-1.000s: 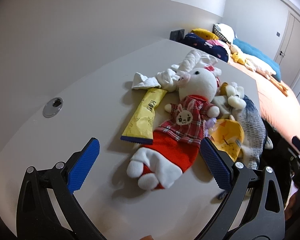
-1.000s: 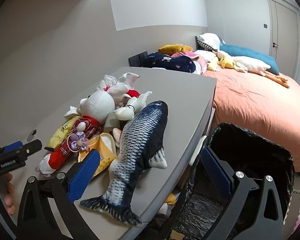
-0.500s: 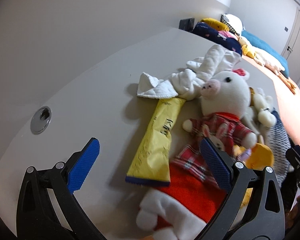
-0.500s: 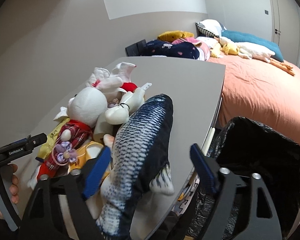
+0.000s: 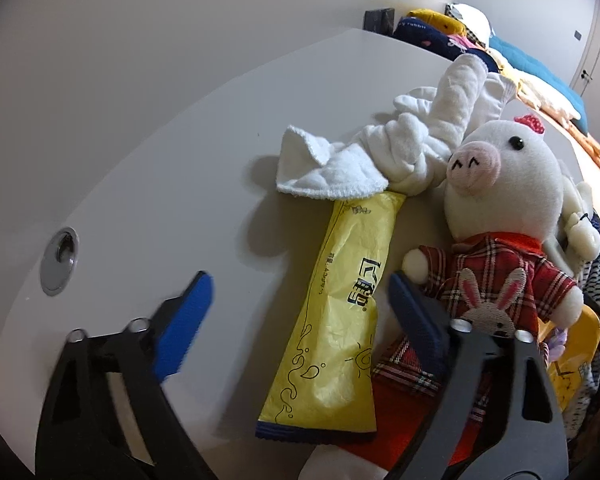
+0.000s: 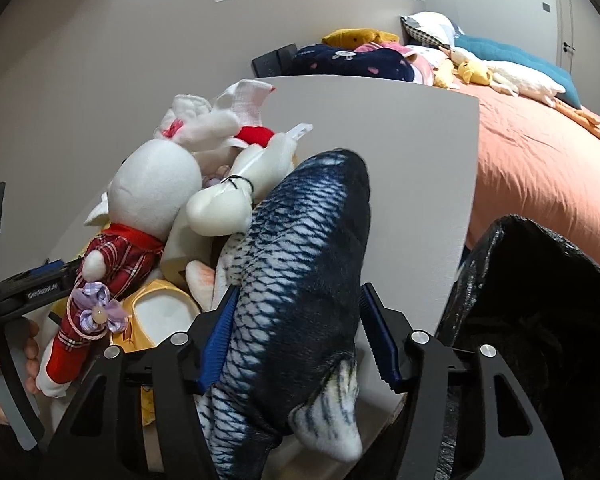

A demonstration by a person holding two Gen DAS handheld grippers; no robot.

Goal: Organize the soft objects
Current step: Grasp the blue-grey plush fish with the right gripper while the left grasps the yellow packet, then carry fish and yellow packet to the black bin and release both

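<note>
My right gripper (image 6: 296, 340) clenches the scaly plush fish (image 6: 300, 280) at lower centre, while my left gripper (image 5: 296, 316) gapes around a crinkly yellow packet (image 5: 340, 320).

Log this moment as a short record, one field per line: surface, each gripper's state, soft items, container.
surface: grey table
left gripper: open, fingers astride the yellow packet
right gripper: shut on the fish plush, pads pressing its flanks
soft items: pig plush in a red plaid shirt beside the packet; white cloth at the packet's far end
container: black-lined bin beside the table edge, right of the fish
</note>
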